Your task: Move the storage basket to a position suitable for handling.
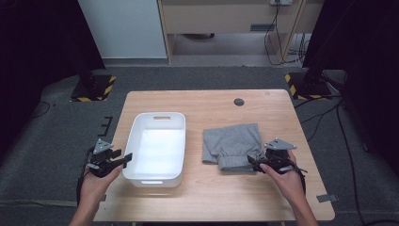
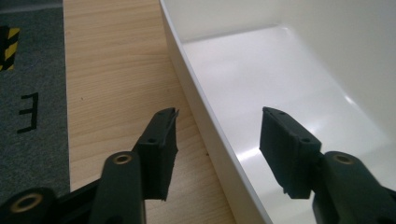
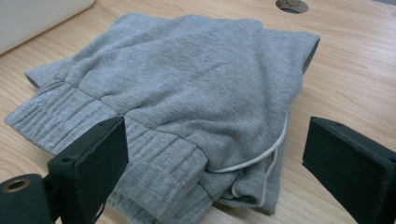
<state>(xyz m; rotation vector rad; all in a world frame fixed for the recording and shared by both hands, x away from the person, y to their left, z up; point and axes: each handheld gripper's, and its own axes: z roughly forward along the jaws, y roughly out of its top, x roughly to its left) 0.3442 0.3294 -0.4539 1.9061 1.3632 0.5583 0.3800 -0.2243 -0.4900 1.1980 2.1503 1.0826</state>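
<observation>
While open, tongs [image 3: 215,154] astride sweatpants [image 3: 187,84].

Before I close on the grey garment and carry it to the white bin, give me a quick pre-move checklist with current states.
1. Right gripper open, jaws either side of the folded grey garment, its near corner between them: ok.
2. Pads pressing on the cloth: not yet; not ok for lifting.
3. Garment folded flat on the table: ok.
4. White drawstring loose at the near edge, may dangle: not ok.
5. White bin empty and upright: ok.
6. Left gripper open astride the bin's near wall, not clamped: ok.
</observation>
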